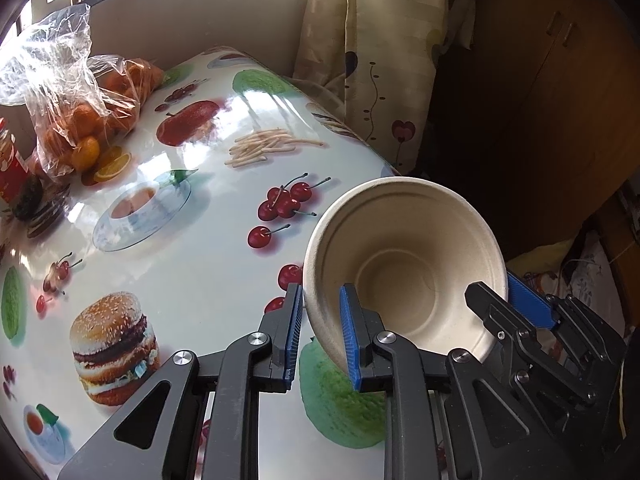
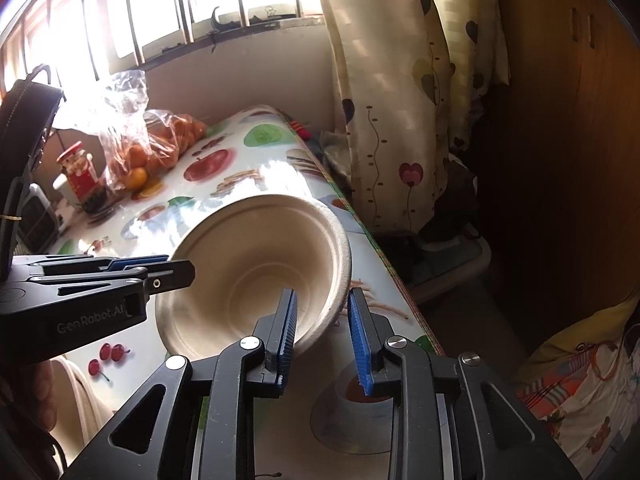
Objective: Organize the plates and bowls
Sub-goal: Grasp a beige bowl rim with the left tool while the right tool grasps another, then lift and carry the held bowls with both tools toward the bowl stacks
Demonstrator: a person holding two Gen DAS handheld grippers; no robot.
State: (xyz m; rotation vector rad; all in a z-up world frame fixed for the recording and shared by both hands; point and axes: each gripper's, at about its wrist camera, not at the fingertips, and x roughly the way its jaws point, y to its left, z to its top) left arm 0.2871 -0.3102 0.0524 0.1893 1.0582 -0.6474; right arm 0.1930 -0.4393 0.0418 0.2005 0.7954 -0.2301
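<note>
One beige paper bowl (image 1: 400, 240) (image 2: 248, 248) hangs tilted above the table's right edge, held by both grippers at opposite sides of its rim. In the left wrist view my left gripper (image 1: 322, 336) is shut on the near rim, with one blue pad inside the bowl and one outside. My right gripper (image 1: 506, 300) clamps the rim at the bowl's right. In the right wrist view my right gripper (image 2: 324, 336) is shut on the near rim, and my left gripper (image 2: 176, 270) bites the rim from the left.
The table (image 1: 192, 264) (image 2: 256, 420) wears a glossy fruit-and-burger print cloth. A plastic bag of oranges (image 1: 80, 120) (image 2: 152, 148) and a red jar (image 1: 10, 168) (image 2: 80, 176) stand at its far left. A curtain (image 2: 400, 100) and a wooden cupboard (image 1: 540, 100) lie to the right.
</note>
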